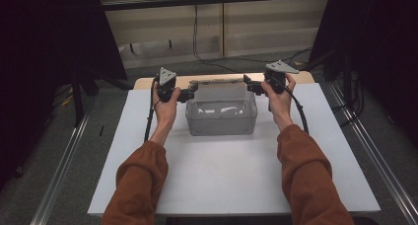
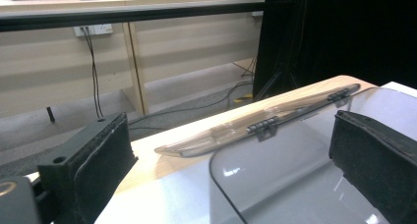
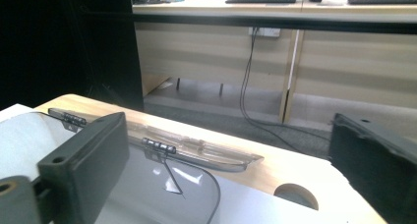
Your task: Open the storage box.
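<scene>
Clear plastic is what I have between my 2 hands: a see-through box (image 1: 221,117) stands on the white sheet (image 1: 231,170) that covers the tabletop (image 1: 148,82), toward its far edge. Its lid (image 1: 217,80) is swung back on 2 dark hinges and lies behind the box on the bare wooden strip of the tabletop.

My left hand-held gripper (image 1: 192,91) sits at the box's far left corner, pointing inward toward the other one. In the left gripper view its 2 black jaws stand wide; the rounded near corner of the box wall (image 2: 275,184) shows between them, but neither pad touches it.

My right hand-held gripper (image 1: 249,85) is at the far right corner, pointing back toward the left one. In the right gripper view its jaws also stand wide with nothing pinched; the box rim (image 3: 196,184) and the laid-back lid (image 3: 196,150) lie past the left jaw, and a round hole (image 3: 296,194) in the wooden edge shows between the jaws.

Both rust-coloured sleeves (image 1: 143,185) come in from the near side.
</scene>
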Demonstrator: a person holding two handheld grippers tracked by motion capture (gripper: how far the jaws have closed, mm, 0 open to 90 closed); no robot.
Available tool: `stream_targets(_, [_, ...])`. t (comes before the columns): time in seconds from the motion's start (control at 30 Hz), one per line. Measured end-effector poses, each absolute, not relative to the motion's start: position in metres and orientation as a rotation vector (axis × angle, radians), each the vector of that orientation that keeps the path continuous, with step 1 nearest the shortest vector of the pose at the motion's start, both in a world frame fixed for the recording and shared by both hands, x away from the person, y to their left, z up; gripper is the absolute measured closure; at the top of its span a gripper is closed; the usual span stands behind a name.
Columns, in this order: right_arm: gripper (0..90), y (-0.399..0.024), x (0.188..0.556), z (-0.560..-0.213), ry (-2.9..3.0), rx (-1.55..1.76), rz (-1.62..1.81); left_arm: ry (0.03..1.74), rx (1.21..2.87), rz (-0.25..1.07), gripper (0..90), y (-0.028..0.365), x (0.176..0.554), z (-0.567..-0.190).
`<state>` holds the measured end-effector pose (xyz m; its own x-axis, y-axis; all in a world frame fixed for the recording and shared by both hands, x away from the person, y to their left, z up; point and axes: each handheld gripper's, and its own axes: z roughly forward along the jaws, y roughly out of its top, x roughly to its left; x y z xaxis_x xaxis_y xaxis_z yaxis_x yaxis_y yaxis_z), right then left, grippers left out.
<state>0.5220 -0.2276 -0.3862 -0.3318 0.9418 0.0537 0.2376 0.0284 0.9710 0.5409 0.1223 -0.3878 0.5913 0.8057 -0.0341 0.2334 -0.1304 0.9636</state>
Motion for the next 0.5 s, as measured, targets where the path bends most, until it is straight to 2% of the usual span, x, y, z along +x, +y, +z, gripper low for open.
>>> stream_targets(0.5, [0.3, -0.231, 0.493, -0.387, 1.604, 1.178, 1.381, 0.853, 1.622, 0.613, 2.4, 0.125, 0.515, -0.383])
